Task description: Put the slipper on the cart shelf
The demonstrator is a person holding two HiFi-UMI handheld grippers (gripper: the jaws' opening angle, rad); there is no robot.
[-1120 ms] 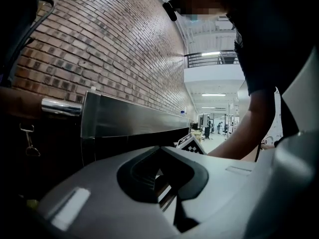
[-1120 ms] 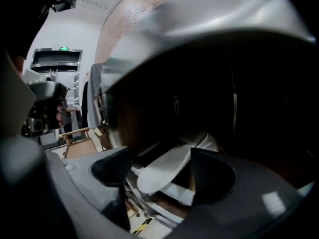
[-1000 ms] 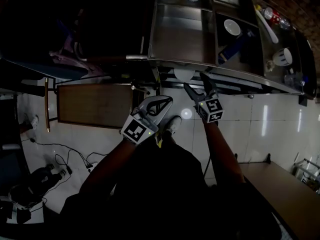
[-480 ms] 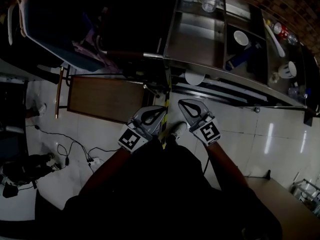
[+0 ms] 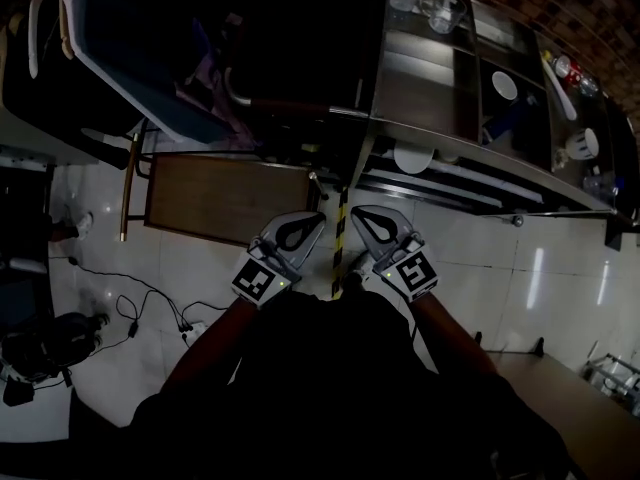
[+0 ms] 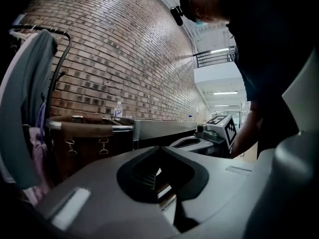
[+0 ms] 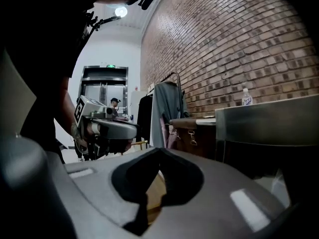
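Observation:
My left gripper (image 5: 303, 226) and right gripper (image 5: 366, 218) hang side by side close in front of my body, above the white tiled floor. Both are shut with nothing between the jaws. The left gripper view shows its jaws (image 6: 159, 149) meeting, with the right gripper (image 6: 202, 141) beside them. The right gripper view shows its own tips (image 7: 159, 151) together and the left gripper (image 7: 107, 128) at the left. The metal cart (image 5: 430, 78) with its shelves stands ahead to the right. I see no slipper that I can make out; a white rounded thing (image 5: 410, 156) lies on a low cart ledge.
A low wooden table (image 5: 225, 200) stands left of the cart. A clothes rack with hanging garments (image 5: 150, 58) is at the upper left. Bowls and bottles (image 5: 505, 86) sit in the cart's compartments. Cables (image 5: 140, 313) trail on the floor at the left. A yellow-black stripe (image 5: 340, 248) runs between the grippers.
The right gripper's jaws, open near the cart's edge a second ago, have shut and it has drawn back beside the left one. The view has swung left.

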